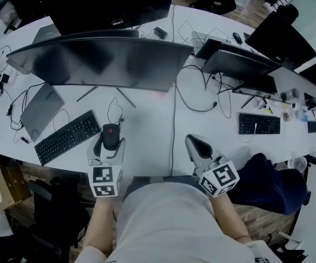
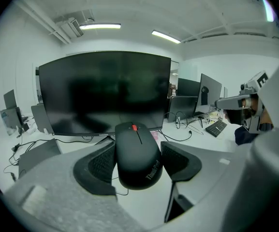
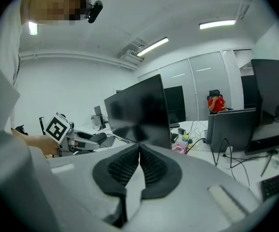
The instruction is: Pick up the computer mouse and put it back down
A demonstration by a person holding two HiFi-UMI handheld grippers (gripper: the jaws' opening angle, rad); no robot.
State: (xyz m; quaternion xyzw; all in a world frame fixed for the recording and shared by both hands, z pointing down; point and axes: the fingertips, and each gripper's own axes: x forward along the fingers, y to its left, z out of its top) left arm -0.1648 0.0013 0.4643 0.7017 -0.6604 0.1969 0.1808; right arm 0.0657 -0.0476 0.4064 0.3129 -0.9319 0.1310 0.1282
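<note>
On the white desk [image 1: 147, 119], in front of the curved monitor [image 1: 103, 62], my left tongs [image 1: 110, 143] grip the black ThinkPad mouse [image 1: 110, 136], a pad pressing each flank. My right tongs [image 1: 195, 144], before the monitor's right end, are closed on nothing. I judge this the putting-down step: next the mouse must settle flat on the desk, then the jaws spread.

Desk [image 1: 147, 126]: we see it long, white, curved, w/ dark monitors [image 1: 103, 64].
Floor [image 1: 262, 221]: wood planks.
Ceiling [image 2: 178, 8]: white, tube lights [image 2: 99, 26] on.
Walls [image 3: 66, 76]: white; glass partitions [image 3: 204, 86] far side.
</note>
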